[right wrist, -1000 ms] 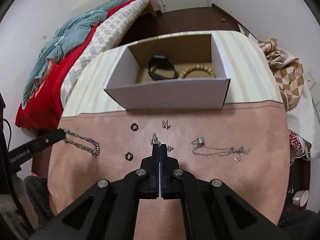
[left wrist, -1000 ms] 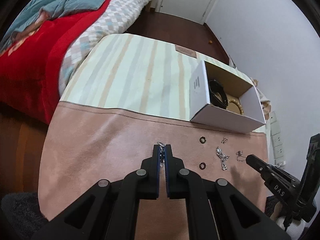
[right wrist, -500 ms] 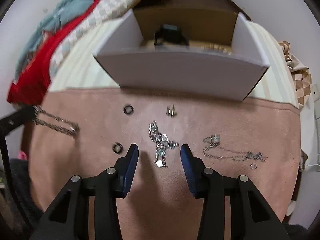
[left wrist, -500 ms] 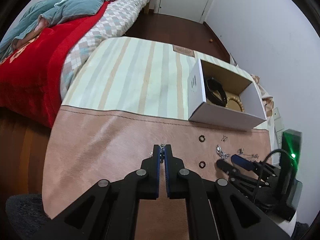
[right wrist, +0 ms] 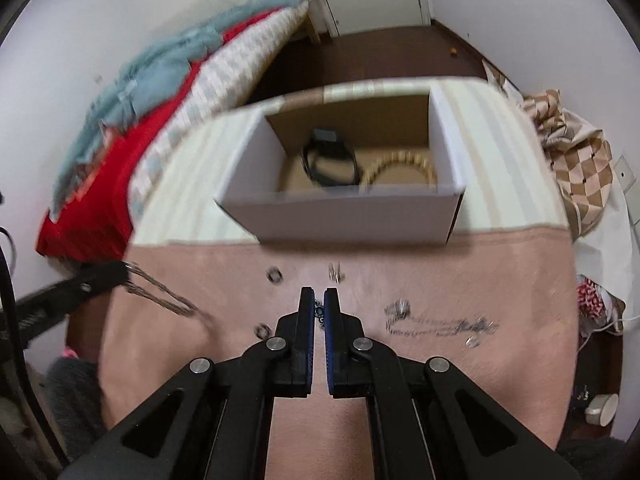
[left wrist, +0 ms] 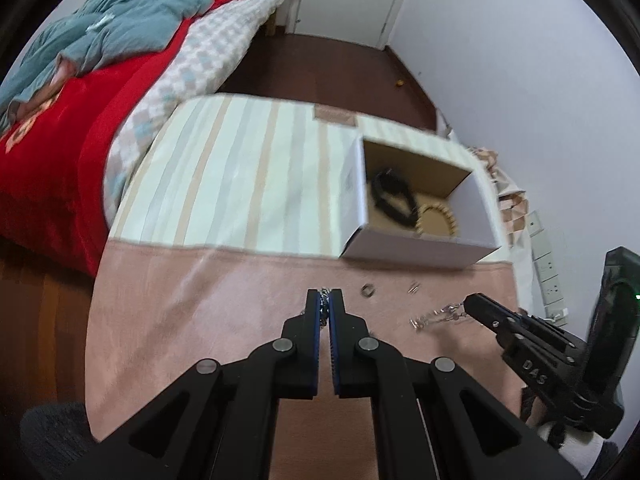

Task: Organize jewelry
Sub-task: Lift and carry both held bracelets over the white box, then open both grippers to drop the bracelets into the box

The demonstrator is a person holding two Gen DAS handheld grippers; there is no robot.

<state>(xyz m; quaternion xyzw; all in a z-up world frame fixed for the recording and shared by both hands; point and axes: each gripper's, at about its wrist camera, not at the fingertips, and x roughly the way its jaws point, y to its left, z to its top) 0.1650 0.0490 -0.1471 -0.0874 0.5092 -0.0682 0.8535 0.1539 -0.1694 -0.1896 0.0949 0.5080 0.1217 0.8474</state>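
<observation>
I have both grippers closed on jewelry over the pink mat (right wrist: 460,280). The left gripper (left wrist: 330,300) is clamped on a silver chain (right wrist: 160,296), which in the right view hangs slack from its tips toward the mat; in its own view only a few links show between the pads. The right gripper (right wrist: 319,300) has pinched down on a small tangled chain piece (left wrist: 438,316), with a bit of metal visible in the narrow gap and the rest trailing from the tip in the left view. The white box (right wrist: 340,212), where a black band (right wrist: 330,160) and bead bracelet (right wrist: 400,164) already lie, sits just beyond on the striped cloth (left wrist: 240,184). My worry is the grip: both holds look to be on only a link or two, so a quick swing toward the box could shake a chain loose, or a dangling end could catch the box wall and spill outside. The trailing ends could also drag the loose rings (right wrist: 274,275), the earring (right wrist: 335,271) or the other necklace (right wrist: 440,324) across the mat. Both views are motion-blurred, so I cannot tell how much chain is actually between either pair of pads, whether the right piece has fully left the mat, or what the small items really are. The second ring (right wrist: 262,331) is partly behind my finger.
</observation>
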